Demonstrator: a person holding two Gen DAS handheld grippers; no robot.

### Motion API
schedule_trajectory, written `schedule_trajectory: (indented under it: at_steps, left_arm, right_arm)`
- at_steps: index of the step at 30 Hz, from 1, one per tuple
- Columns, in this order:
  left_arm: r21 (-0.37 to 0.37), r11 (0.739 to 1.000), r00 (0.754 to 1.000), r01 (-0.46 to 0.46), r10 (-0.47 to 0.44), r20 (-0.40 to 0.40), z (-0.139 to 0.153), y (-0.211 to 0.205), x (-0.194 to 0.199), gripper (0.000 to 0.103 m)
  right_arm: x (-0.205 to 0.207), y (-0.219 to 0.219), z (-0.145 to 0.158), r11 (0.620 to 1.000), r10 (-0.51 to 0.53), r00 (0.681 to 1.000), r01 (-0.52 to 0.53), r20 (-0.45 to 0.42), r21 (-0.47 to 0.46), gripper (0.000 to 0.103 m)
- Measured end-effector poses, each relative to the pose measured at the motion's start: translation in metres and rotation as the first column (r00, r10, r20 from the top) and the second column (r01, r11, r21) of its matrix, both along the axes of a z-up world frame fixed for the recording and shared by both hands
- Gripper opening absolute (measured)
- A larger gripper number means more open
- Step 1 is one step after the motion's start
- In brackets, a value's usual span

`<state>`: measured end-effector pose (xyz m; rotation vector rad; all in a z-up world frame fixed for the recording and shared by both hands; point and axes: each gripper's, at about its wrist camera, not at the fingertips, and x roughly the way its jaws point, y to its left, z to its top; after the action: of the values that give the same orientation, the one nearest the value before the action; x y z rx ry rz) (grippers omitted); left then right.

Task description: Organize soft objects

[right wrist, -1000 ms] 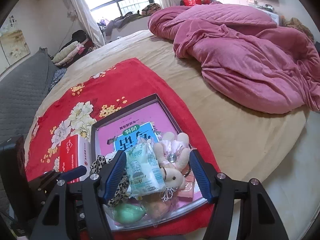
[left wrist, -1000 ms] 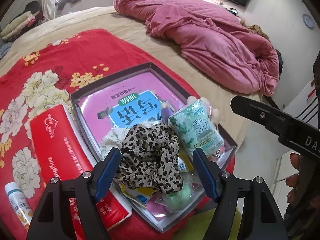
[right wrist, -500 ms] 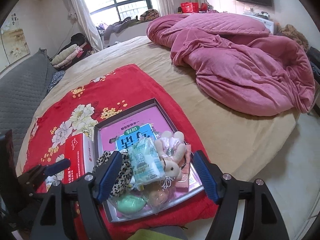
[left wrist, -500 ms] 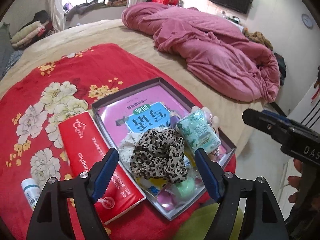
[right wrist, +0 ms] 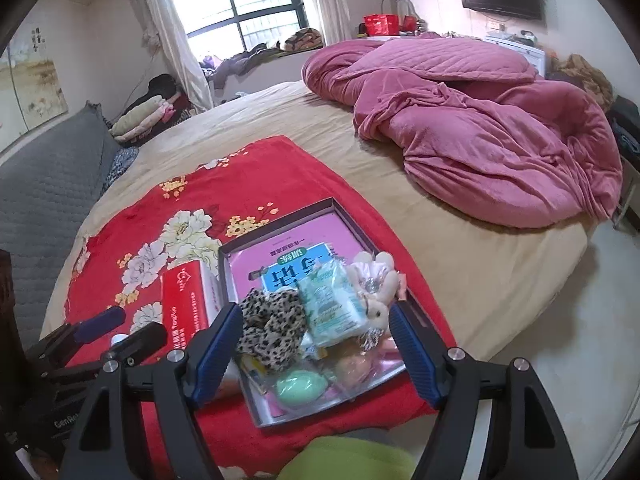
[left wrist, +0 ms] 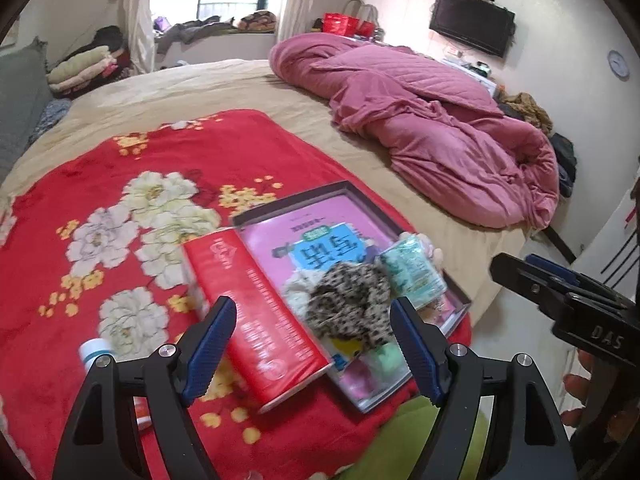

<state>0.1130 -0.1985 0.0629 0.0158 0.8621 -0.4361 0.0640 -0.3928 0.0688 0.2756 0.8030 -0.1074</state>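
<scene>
A shallow grey box [right wrist: 280, 224] sits on a red floral blanket [right wrist: 260, 168] at the bed's near edge. It holds a pink book [right wrist: 296, 252], a leopard-print scrunchie [right wrist: 272, 324], a green tissue pack [right wrist: 332, 304], a small plush bunny [right wrist: 376, 300] and a green sponge [right wrist: 300, 386]. The box [left wrist: 296, 204], scrunchie [left wrist: 352, 308] and tissue pack [left wrist: 412, 272] also show in the left wrist view. My left gripper [left wrist: 312, 344] is open and empty, above the near edge. My right gripper [right wrist: 316, 356] is open and empty, above the box.
A red tissue box [left wrist: 248, 312] lies left of the grey box, and a small white bottle [left wrist: 94, 352] lies near the blanket's front. A rumpled pink quilt [right wrist: 472, 128] fills the bed's far right. Folded clothes [right wrist: 140, 120] lie by the window.
Both grippers have pulled back and up from the box, so it looks smaller and farther. The left gripper has also shifted left, toward the red tissue box. Both stay open.
</scene>
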Motion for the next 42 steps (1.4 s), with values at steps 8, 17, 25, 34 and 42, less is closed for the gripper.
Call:
schedule_trajectory:
  at_steps: [8, 17, 25, 34, 42]
  left_arm:
    - [0.023, 0.997, 0.997, -0.069, 0.070, -0.034, -0.008, 0.037, -0.013, 0.080]
    - [0.048, 0.996, 0.995, -0.080, 0.083, -0.046, -0.015, 0.059, -0.029, 0.080]
    - [0.056, 0.997, 0.996, -0.060, 0.063, -0.058, -0.020, 0.064, -0.047, 0.080]
    - [0.086, 0.996, 0.999, -0.038, 0.041, -0.028, -0.021, 0.060, -0.075, 0.081]
    - [0.097, 0.994, 0.997, -0.043, 0.048, -0.052, -0.036, 0.060, -0.085, 0.081]
  right_arm:
    - [-0.023, 0.026, -0.011, 1.000, 0.000, 1.000, 0.001, -0.021, 0.026, 0.075]
    - [-0.043, 0.053, -0.008, 0.999, -0.032, 0.999, 0.032, 0.001, 0.028, 0.076]
    - [-0.070, 0.074, -0.028, 0.997, -0.080, 0.996, 0.081, -0.034, 0.017, 0.076]
    - [-0.092, 0.071, -0.042, 0.991, -0.137, 0.989, 0.137, -0.059, 0.001, 0.077]
    - [-0.101, 0.084, -0.051, 0.993, -0.113, 0.991, 0.111, -0.074, -0.037, 0.077]
